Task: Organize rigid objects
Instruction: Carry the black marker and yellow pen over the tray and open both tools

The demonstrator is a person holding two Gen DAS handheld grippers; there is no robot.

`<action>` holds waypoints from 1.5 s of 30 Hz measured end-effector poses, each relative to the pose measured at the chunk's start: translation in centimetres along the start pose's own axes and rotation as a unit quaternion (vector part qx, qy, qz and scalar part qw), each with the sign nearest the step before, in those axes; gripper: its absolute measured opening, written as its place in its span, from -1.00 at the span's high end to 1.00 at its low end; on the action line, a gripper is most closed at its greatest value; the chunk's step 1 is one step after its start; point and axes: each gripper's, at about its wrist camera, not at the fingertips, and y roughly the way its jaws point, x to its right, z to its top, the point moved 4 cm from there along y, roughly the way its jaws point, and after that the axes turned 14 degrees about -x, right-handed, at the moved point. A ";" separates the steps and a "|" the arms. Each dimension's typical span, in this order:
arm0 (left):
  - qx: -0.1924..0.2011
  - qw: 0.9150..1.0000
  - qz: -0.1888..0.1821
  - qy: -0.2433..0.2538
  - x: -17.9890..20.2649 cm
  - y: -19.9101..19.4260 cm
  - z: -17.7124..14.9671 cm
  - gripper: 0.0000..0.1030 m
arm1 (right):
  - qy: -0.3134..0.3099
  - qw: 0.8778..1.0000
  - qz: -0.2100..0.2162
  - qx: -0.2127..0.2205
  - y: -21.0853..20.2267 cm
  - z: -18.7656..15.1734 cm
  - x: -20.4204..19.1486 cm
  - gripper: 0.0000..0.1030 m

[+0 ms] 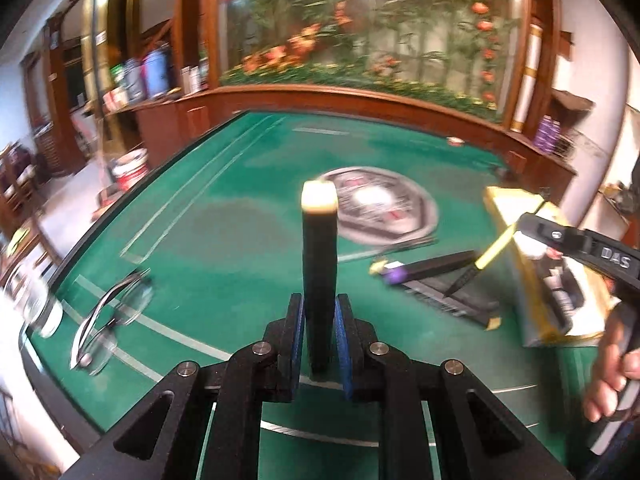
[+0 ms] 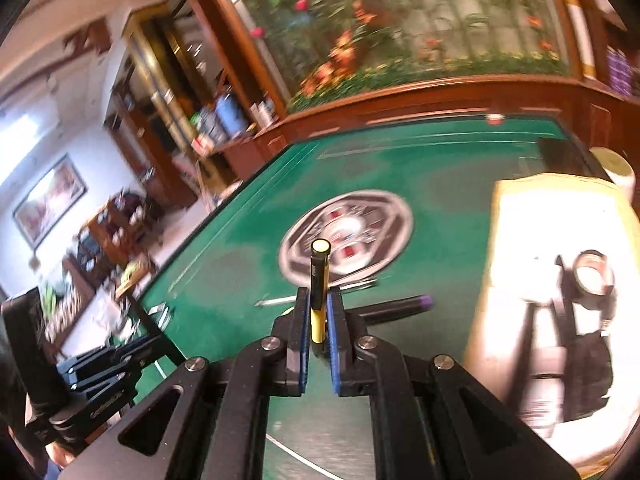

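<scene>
My left gripper (image 1: 320,322) is shut on a black bar with a pale end (image 1: 319,264), held upright above the green table (image 1: 224,216). My right gripper (image 2: 318,320) is shut on a yellow-and-black pen (image 2: 318,280) that points forward. It also shows in the left wrist view (image 1: 494,254), at the right, with the pen over a black case (image 1: 452,292). A black marker with a purple cap (image 1: 424,270) lies on that case and shows in the right wrist view (image 2: 396,306) too. A yellow open box (image 2: 556,280) stands at the right.
Eyeglasses (image 1: 112,320) lie at the table's left edge. A round emblem (image 1: 380,206) marks the table's middle. A wooden rail (image 1: 360,98) and a flower mural bound the far side. The box holds a tape roll (image 2: 592,276) and dark items.
</scene>
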 end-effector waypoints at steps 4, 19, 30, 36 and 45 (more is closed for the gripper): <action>0.012 0.998 -0.027 0.046 5.6 -0.7 1.4 0.70 | 0.028 0.999 -0.009 0.040 -3.1 0.1 3.2 0.86; -0.024 0.979 -0.106 0.170 23.5 2.7 3.4 0.56 | 0.149 0.984 -0.061 0.071 -6.9 -1.0 13.9 0.87; -0.049 0.972 -0.104 0.203 27.7 6.4 3.0 0.57 | 0.220 0.969 -0.073 0.084 -6.5 -1.4 17.9 0.86; -0.051 0.969 -0.123 0.206 27.1 5.6 2.2 0.57 | 0.243 0.961 -0.100 0.083 -6.8 -1.7 19.3 0.77; -0.025 0.973 -0.136 0.184 21.6 2.2 1.3 0.30 | 0.242 0.952 -0.142 0.120 -8.5 -2.1 19.3 0.37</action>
